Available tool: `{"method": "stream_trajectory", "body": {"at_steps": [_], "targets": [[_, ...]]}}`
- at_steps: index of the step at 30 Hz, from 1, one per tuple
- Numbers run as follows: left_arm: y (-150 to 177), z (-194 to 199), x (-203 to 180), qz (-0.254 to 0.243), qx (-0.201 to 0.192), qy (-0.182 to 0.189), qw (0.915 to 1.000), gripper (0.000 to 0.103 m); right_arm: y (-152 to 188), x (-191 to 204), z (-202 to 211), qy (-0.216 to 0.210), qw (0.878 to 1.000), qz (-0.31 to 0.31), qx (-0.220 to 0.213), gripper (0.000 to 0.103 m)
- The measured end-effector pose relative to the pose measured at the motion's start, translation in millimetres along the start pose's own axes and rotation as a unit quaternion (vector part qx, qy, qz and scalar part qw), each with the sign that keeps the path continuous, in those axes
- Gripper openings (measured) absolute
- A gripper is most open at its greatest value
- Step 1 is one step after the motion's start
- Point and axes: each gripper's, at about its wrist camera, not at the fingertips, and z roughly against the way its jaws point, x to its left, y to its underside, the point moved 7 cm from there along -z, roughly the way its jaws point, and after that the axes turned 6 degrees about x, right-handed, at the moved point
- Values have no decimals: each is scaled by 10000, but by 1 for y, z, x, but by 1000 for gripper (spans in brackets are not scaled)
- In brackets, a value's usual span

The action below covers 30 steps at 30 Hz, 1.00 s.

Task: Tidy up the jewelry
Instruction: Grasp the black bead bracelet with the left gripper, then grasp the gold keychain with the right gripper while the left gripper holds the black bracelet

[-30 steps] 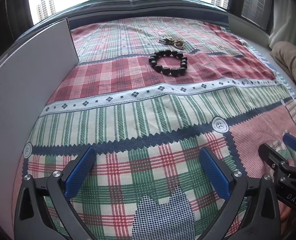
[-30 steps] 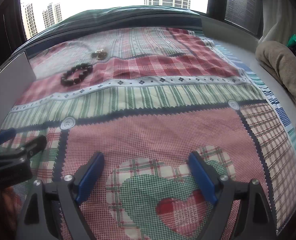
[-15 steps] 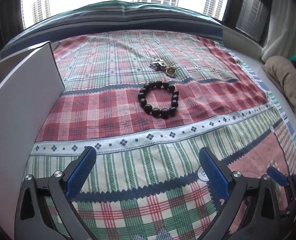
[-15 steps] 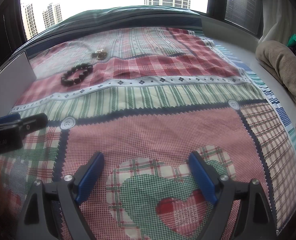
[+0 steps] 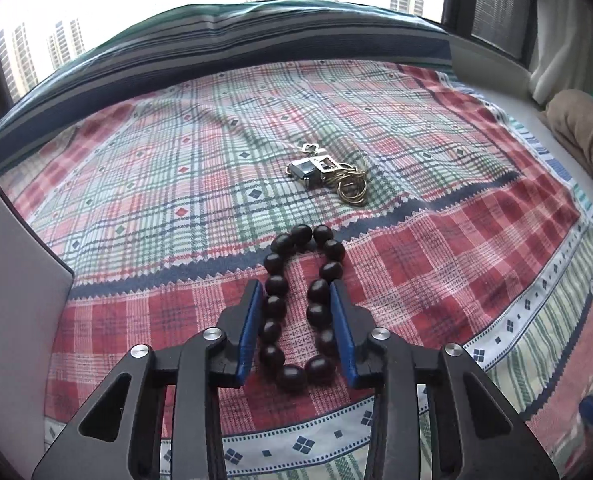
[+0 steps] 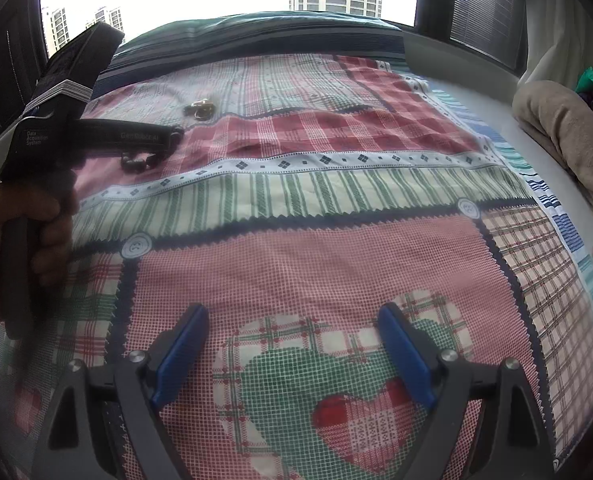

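Your left gripper point(image 5: 298, 316) stood low over the patchwork bedspread point(image 5: 436, 272) with its jaws narrowed around the dark bead bracelet point(image 5: 302, 306), both blue pads point(image 5: 249, 330) pressing its sides so the loop was squeezed into a long oval lying on the red plaid patch. The metal key-ring cluster point(image 5: 328, 178) lay just beyond the bracelet, apart from it. Your right gripper point(image 6: 294, 354) hovered wide, holding nothing, above the heart patch point(image 6: 360, 424), well apart from the bracelet.
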Motion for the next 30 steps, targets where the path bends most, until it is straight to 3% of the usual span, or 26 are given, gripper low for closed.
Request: {"method": "stream_trajectory", "body": {"at_steps": [6,11,14,16,18,20,22,25,26,27,28,29,30], "targets": [[34,25,19,216,-26,61,9997,25,0,1,1,-3,10000,-1,0,88],[77,53,31,357,171,91,9992,25,0,1,1,-1,10000,-1,2,88],[91,61,36,414,209,85,9989,44,0,1,1,2,10000,3,4,89],[95,62,38,426,189,73,9989,73,1,3,0,-50,10000,59,27,93],[98,61,42,469,130,70,9988,80,-3,5,0,-142,9997,122,122,93],[99,61,43,440,58,43,9990,82,-19,13,3,-668,9977,64,63,92],[99,60,42,430,43,137,9990,89,-49,22,7,-990,9950,65,-106,92],[99,58,38,352,88,224,9991,99,-108,45,-3,-1150,9917,466,-328,91],[99,57,37,322,107,237,9991,100,-126,53,-11,-1084,9913,646,-365,84],[100,57,36,301,118,217,9992,100,-143,62,-23,-981,9911,838,-338,66],[100,57,35,275,132,180,9994,101,-157,70,-35,-908,9906,993,-258,57],[99,56,34,245,148,135,9995,101,-170,79,-48,-879,9897,1122,-163,50],[99,55,32,218,163,92,9996,101,-179,88,-58,-903,9884,1214,-117,50]]}}
